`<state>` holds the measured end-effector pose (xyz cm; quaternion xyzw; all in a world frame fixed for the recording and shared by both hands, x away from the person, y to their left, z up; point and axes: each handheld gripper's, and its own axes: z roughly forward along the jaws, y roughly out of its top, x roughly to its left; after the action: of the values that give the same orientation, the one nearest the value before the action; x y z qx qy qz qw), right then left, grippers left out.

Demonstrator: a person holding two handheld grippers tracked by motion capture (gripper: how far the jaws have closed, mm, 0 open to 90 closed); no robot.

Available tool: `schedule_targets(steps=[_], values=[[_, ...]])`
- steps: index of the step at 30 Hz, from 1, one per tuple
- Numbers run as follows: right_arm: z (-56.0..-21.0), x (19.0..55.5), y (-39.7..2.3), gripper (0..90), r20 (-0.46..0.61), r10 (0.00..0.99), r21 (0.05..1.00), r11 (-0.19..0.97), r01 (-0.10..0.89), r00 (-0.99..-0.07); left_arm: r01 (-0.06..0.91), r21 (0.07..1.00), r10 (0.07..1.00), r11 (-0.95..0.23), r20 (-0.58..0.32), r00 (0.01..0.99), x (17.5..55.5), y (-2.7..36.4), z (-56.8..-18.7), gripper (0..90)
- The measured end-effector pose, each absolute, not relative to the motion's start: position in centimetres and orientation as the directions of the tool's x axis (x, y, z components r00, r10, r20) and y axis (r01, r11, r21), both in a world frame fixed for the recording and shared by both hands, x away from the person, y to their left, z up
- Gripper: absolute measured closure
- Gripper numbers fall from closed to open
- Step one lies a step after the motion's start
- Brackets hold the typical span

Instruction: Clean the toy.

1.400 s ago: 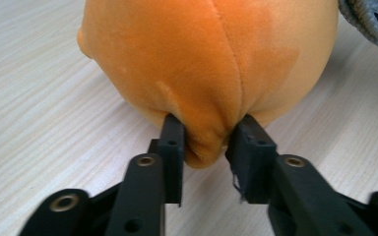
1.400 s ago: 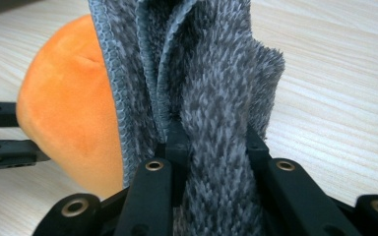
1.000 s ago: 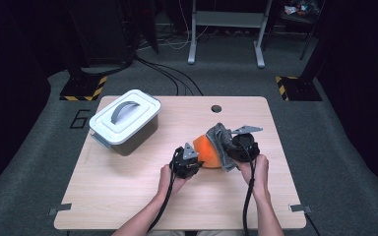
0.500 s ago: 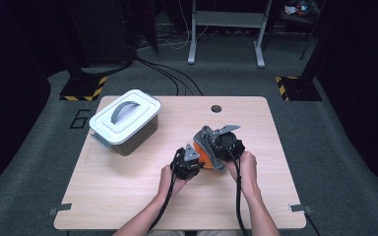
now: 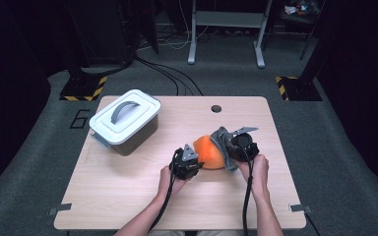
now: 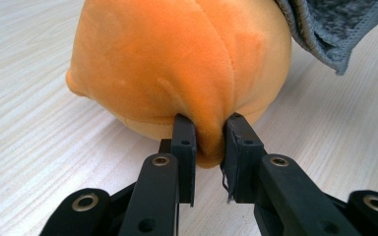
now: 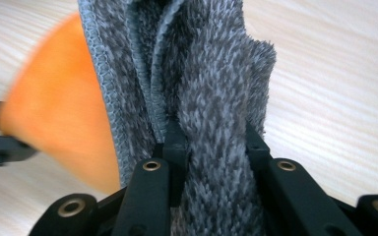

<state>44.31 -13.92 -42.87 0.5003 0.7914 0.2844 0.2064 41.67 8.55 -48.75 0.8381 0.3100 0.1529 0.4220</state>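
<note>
Orange plush (image 6: 177,64) pinched in my left gripper (image 6: 209,140), grey cloth (image 7: 202,88) bunched in my right gripper (image 7: 211,142) — mid-wipe, I judge; next, drag the cloth across.

On the table (image 5: 128,196), the lidded box (image 5: 124,121) is set at the far left, while the plush (image 5: 209,152) lies right of it, with the cloth (image 5: 221,142) draped against its right side.

The high view is evenly lit from above: the pale wooden desk (image 5: 128,196) is bright, while the surrounding room falls away into near black. Shadows there are soft and short. In the left gripper view the round orange plush cushion (image 6: 177,59) is sharp and glare-free. In the right gripper view the same cushion smears into blur at the left edge, while the grey fuzzy towel (image 7: 211,88) stays crisp.
</note>
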Motion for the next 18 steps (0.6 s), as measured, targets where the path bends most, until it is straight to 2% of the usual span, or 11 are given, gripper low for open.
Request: schedule_targets(steps=[7,11,18], values=[[-44.5,45.3,-15.9,71.8,-0.007,0.926,0.624,0.300,0.722,-0.379,0.394,0.800,0.649,-0.453,-0.007,0.760,41.7,8.6,-48.8,76.9],[-43.5,44.7,-15.8,71.9,-0.002,0.926,0.648,0.290,0.704,-0.378,0.398,0.797,0.649,-0.455,-0.009,0.761,41.8,8.7,-48.8,76.8],[-40.4,43.1,-12.6,71.8,-0.022,0.876,0.709,0.354,0.610,-0.482,0.388,0.793,0.644,-0.470,0.007,0.765,41.7,8.6,-48.8,76.8]])
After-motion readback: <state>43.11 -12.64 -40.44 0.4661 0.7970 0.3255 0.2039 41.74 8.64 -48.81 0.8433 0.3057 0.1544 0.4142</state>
